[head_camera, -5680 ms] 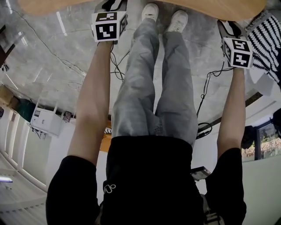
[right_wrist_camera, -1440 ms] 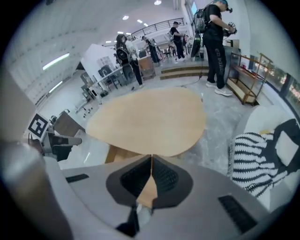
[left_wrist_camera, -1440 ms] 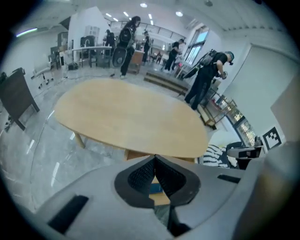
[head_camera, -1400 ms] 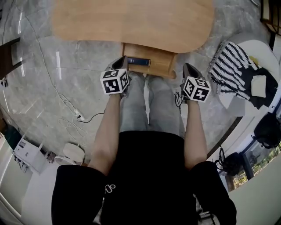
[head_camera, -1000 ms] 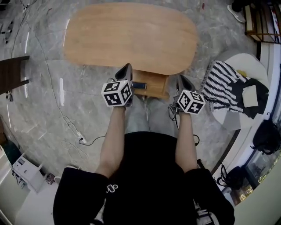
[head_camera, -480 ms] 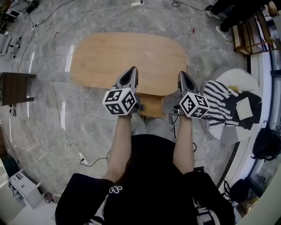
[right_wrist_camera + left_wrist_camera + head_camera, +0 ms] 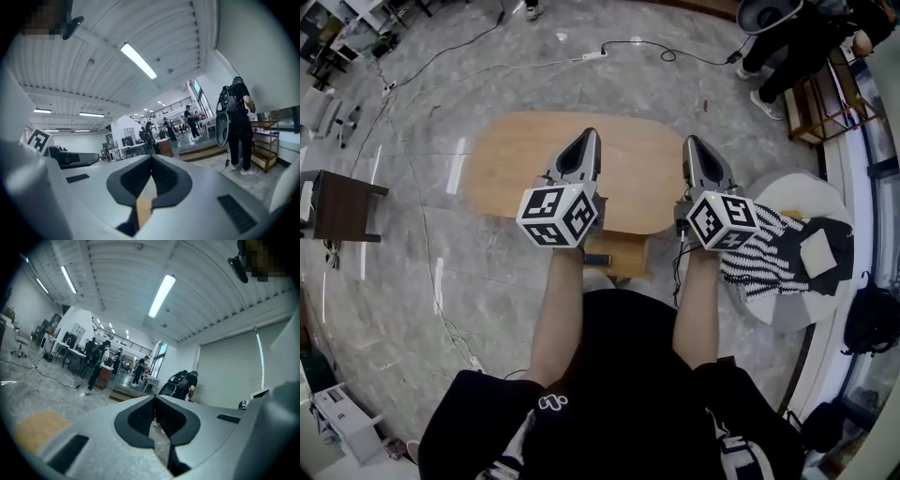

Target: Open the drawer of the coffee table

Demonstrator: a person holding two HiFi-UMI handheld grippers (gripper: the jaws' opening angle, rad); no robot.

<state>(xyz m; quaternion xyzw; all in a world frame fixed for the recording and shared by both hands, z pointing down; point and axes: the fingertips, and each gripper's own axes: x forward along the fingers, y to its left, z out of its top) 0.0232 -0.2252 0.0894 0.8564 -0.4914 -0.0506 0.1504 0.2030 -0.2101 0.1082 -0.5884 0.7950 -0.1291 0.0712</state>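
Fingers [image 7: 140,418] of my left gripper [image 7: 589,136] press together on nothing, and those of my right gripper [image 7: 692,142] are just as closed and empty; both point level. Between my forearms, at six o'clock from the grippers, the light wooden drawer [image 7: 625,251] stands pulled out from the near edge of the oval light-wood coffee table [image 7: 502,164], a small dark object [image 7: 597,259] at its left edge. At three o'clock a black-and-white striped cloth [image 7: 764,255] lies on a round white seat [image 7: 787,192]. At nine o'clock stands a dark brown side table [image 7: 342,204]. Farther off, at twelve, cables [image 7: 628,44] cross the grey marble floor [image 7: 441,84].
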